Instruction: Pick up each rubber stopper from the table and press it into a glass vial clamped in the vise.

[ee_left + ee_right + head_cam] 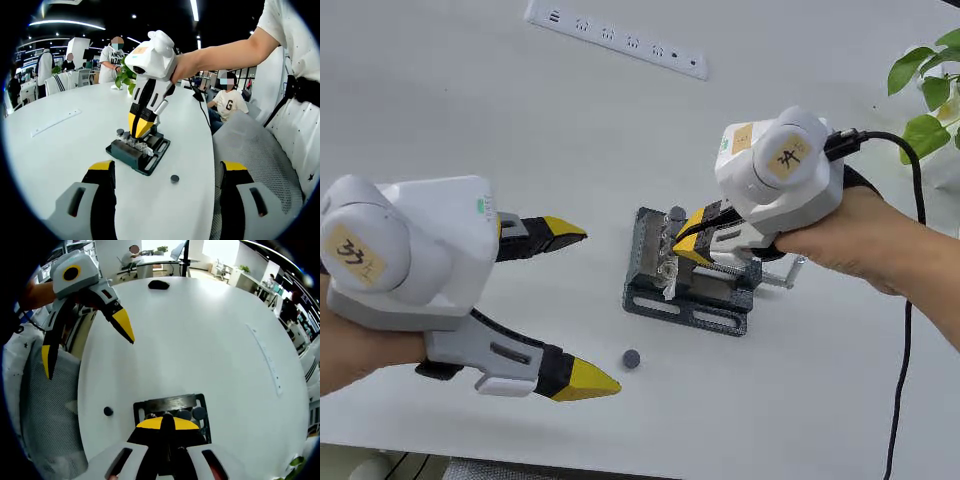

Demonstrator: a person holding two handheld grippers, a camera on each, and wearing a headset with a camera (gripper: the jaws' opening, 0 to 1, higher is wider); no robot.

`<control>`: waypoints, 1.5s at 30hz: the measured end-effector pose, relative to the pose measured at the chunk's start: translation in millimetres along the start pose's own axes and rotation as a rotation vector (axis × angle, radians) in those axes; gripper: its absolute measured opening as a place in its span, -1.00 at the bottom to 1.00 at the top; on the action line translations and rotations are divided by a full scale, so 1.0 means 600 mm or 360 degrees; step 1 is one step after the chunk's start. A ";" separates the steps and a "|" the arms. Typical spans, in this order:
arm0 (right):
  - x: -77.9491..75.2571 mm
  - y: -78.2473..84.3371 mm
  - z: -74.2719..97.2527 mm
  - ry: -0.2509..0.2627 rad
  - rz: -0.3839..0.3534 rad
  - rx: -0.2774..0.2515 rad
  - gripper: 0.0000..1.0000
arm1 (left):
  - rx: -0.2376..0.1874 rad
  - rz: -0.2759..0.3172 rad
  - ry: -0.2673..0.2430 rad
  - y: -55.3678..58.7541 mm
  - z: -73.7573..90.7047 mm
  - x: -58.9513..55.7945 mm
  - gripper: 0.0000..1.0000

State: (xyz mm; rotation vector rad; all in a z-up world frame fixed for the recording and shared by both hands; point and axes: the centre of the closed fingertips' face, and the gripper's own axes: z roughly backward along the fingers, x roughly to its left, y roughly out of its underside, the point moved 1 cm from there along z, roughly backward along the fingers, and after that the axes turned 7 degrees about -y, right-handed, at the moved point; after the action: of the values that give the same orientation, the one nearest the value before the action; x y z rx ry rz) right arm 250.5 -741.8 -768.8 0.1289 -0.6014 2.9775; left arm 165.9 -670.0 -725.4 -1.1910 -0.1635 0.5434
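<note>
On the white table [470, 120], just toward 4 o'clock from the middle of the head view, stands the dark vise [692, 305] with clear vials [668, 265] clamped in a row. A grey cap [677, 213] sits on the vial at its 12 o'clock end. The right gripper [682, 248] points down onto the row, its yellow-tipped jaws drawn together; whether anything is pinched between them I cannot tell. One loose stopper [632, 358] lies on the bare tabletop at 7 o'clock from the vise, near it but apart. The left gripper [598, 308] hovers at 9 o'clock, jaws spread wide and holding nothing, with the stopper just beyond its nearer tip. A power strip [615, 38] lies at 12 o'clock, a leafy plant [930, 90] at 2 o'clock, and a black cable [908, 330] trails down the 3 o'clock side. Around the table is an open office: ceiling light strips [65, 23], other desks, several people [111, 60] and a grey mesh chair [260, 150] at the table's edge.
</note>
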 end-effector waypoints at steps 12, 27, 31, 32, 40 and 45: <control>-0.004 -0.002 -0.004 -0.0018 -0.0017 0.0048 -0.98 | -0.0014 0.0004 -0.0001 -0.003 -0.002 0.003 0.69; -0.005 -0.005 -0.007 -0.0051 0.0037 0.0154 -0.99 | -0.0019 0.0007 -0.0003 -0.006 -0.003 0.003 0.68; -0.003 -0.005 -0.008 -0.0054 0.0025 0.0148 -0.99 | -0.0024 0.0010 -0.0005 -0.007 -0.004 0.003 0.67; -0.003 -0.005 -0.008 -0.0053 0.0026 0.0151 -0.99 | -0.0027 0.0013 -0.0005 -0.008 -0.004 0.003 0.67; -0.001 -0.008 -0.011 -0.0056 0.0062 0.0199 -1.00 | -0.0027 0.0010 -0.0004 -0.010 -0.005 0.003 0.67; -0.003 -0.005 -0.008 -0.0063 0.0050 0.0179 -1.00 | -0.0019 0.0009 -0.0014 -0.007 -0.001 0.006 0.67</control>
State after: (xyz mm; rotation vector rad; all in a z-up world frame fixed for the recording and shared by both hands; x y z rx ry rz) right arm 252.6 -737.3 -772.4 0.1897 -0.4442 3.0460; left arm 170.7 -670.2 -722.2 -1.2013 -0.1710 0.5533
